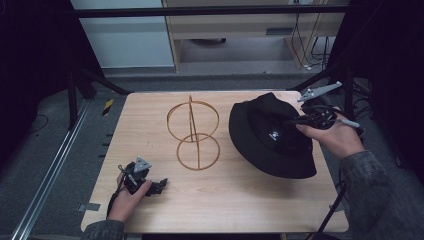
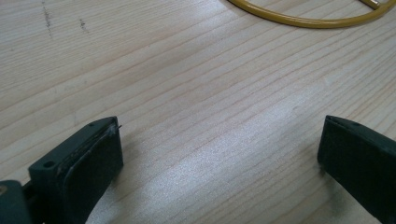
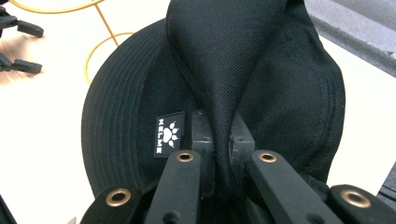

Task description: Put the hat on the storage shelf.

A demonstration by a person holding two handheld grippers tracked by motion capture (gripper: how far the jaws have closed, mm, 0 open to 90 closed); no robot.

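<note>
Right gripper [image 3: 219, 140] pinches black hat [image 3: 233, 60]; left gripper [image 1: 150, 186] gapes.

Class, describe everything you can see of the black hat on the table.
The black hat is a soft bucket hat of woven cloth with a stitched brim and a small white paw-print label. It lies on the right half of the wooden table, beside a gold wire stand, apart from it. The right gripper has its fingers shut on a pinched fold of the crown.
</note>
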